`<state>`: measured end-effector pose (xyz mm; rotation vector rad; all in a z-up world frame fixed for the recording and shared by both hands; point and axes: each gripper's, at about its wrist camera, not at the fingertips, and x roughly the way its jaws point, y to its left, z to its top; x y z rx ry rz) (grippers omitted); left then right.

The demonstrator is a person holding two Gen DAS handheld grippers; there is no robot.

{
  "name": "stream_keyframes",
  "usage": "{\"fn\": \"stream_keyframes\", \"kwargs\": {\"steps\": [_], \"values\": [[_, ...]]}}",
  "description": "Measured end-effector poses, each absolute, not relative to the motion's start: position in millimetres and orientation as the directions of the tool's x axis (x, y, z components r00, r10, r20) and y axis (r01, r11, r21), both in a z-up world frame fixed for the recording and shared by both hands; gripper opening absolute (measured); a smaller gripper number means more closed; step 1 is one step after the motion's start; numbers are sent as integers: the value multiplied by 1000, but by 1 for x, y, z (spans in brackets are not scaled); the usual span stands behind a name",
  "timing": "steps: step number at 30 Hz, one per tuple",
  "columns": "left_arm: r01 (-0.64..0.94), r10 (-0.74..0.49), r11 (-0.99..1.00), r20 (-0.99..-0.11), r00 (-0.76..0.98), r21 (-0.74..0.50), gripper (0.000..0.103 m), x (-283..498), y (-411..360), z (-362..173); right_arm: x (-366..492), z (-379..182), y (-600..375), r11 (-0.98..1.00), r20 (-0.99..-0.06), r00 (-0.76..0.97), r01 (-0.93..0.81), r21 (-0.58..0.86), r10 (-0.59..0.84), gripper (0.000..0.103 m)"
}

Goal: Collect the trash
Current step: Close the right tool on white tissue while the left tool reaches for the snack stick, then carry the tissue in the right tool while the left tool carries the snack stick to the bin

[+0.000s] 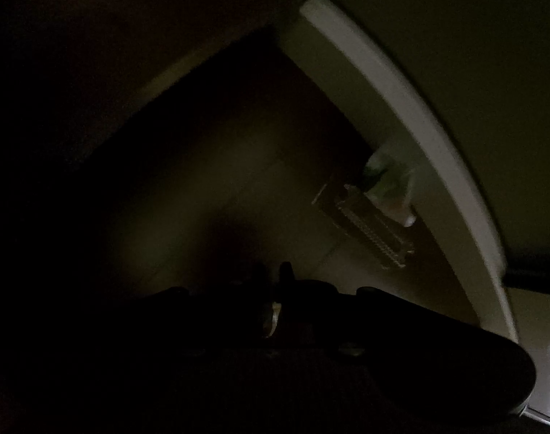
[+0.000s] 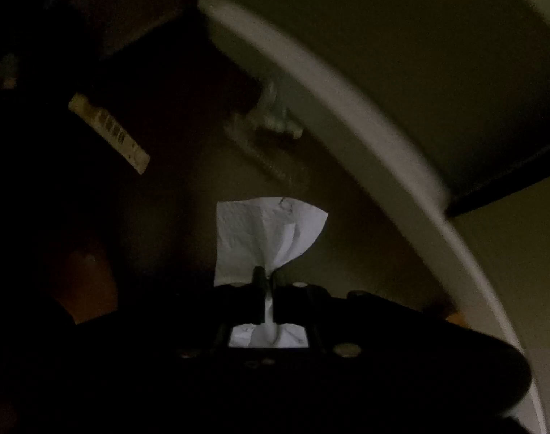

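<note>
Nearest in the right wrist view, the right gripper has its jaws pressed together on a white paper scrap, which is pinched at a narrow waist and fans out beyond the fingertips, with a little more showing behind them. It looks thin, light and soft, so it should crumple rather than resist; the bunched middle where it is now held seems the safest place, since a corner could tear or slip free.

The left gripper is very dark; its fingers appear close together with nothing seen between them, though the gloom makes this uncertain.

Taking the pale baseboard as landmark: farther out, a crumpled wrapper lies on the wooden floor right against the baseboard's foot, touching a flat ridged strip that lies just off it. This seems the next trash to collect. A barcode label sits well away from the baseboard, on the dark side.

Open floor lies on the side away from the baseboard, so an approach from there looks freest; the wall edge would crowd the fingers
</note>
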<state>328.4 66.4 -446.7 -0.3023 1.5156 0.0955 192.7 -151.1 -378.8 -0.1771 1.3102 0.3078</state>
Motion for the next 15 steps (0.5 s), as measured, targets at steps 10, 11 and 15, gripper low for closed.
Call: {"fn": "stream_keyframes", "kwargs": {"steps": [10,11,15], "values": [[-223,-128,962,-982,140,-157,7,316,82,-358,211,-284,-154,957,-927,343,-285,53,153,3],[-218,-130,963,-980,152,-161,7,314,82,-345,214,-277,-153,957,-922,353,-286,58,161,3],[-205,-145,961,-971,188,-183,7,310,81,-297,216,-245,-153,959,-904,385,-272,83,187,3]]}}
